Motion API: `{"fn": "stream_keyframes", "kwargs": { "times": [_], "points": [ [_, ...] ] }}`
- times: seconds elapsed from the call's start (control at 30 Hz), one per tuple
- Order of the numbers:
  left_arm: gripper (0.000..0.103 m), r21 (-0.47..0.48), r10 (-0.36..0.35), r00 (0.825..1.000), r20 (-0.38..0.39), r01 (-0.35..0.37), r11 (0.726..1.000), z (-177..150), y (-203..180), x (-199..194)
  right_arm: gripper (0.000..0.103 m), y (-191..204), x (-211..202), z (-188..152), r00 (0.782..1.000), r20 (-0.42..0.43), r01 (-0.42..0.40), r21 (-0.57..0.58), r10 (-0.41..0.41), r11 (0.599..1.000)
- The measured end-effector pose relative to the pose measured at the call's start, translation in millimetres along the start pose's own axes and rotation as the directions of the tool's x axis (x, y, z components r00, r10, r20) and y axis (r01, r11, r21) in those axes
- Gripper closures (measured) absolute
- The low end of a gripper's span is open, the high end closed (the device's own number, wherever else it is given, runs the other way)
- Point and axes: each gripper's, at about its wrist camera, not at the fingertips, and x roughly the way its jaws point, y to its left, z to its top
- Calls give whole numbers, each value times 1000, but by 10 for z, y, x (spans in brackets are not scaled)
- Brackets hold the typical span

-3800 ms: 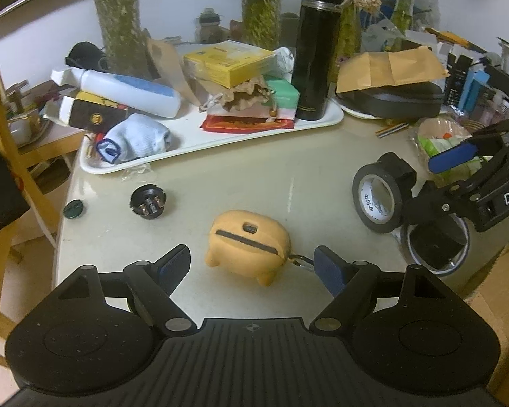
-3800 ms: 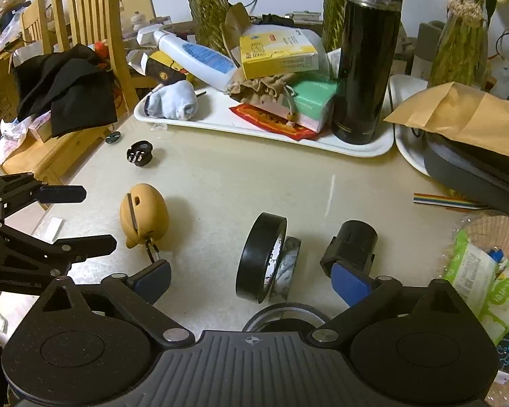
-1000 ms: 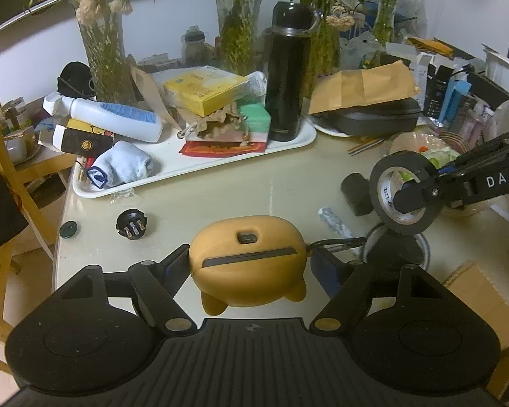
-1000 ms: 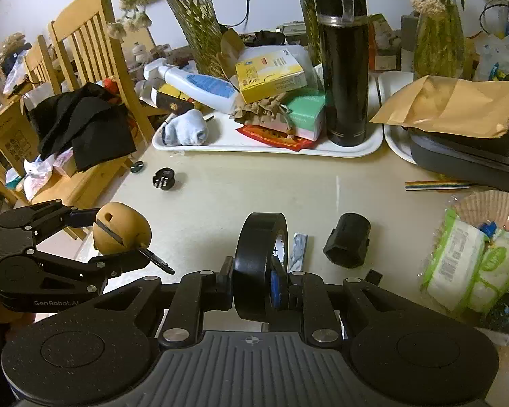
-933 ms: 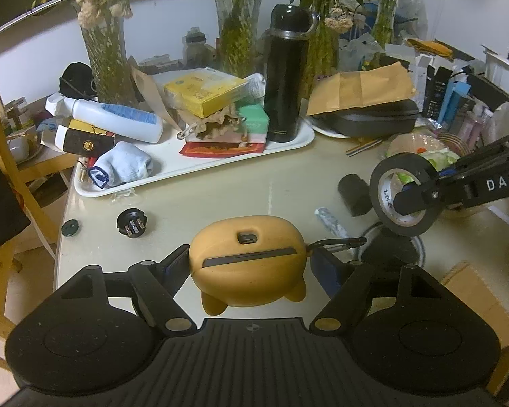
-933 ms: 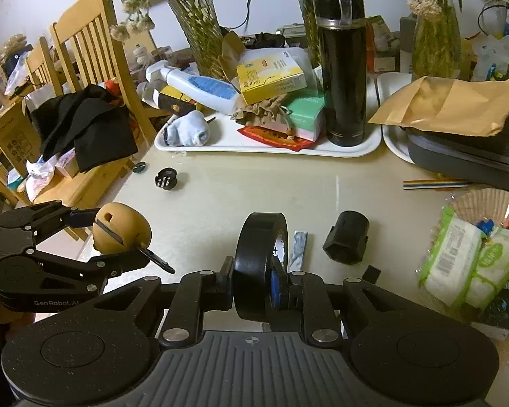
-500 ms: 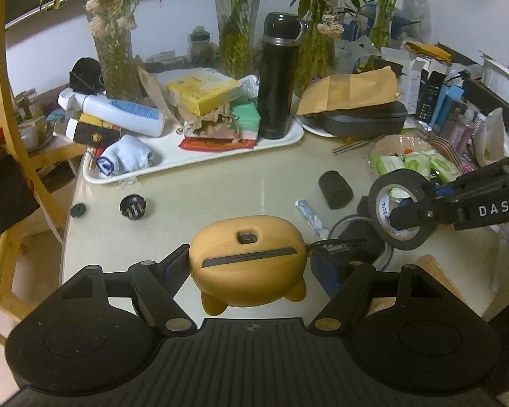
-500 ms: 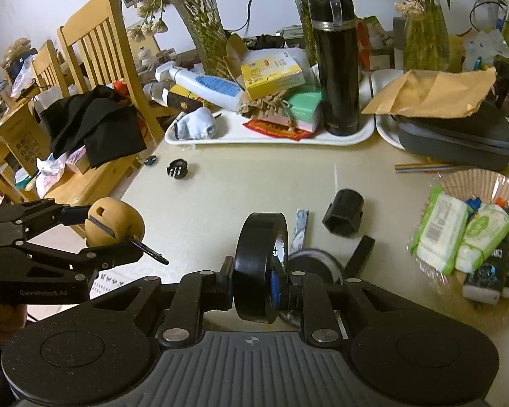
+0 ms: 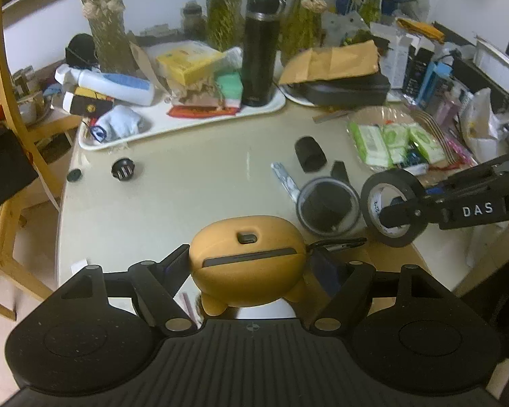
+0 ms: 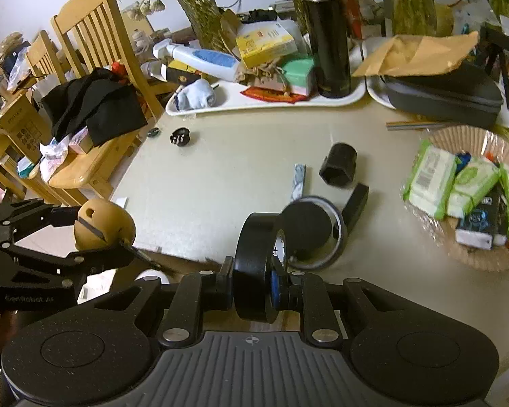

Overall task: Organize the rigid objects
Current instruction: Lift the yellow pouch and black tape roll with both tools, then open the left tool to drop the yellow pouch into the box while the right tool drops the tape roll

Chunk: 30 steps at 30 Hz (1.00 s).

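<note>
- Between my left tongs (image 9: 249,268), pinched, the tan case (image 9: 247,264) hangs over the tabletop (image 9: 193,183) edge, slot running across the fingers.
- In my right tongs (image 10: 259,290), pinched through its rim, the tape roll (image 10: 254,264) stands on edge above the tabletop's near edge.

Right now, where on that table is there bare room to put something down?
The open patch lies between the white tray, the black plug and the black cap. It is crowded around the round lid and snack basket.
</note>
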Motion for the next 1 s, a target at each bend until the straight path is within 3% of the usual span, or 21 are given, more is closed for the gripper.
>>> {"fn": "stream_keyframes", "kwargs": {
  "times": [0.57, 1.0],
  "points": [
    [28, -40, -25, 993, -114, 21, 999, -247, -193, -102, 80, 87, -55, -268, 996, -84, -6, -3, 6, 1000],
    [28, -95, -64, 978, -197, 46, 994, -510, -200, 43, 80, 134, 78, -481, 984, -178, 22, -14, -24, 1000]
  ]
}}
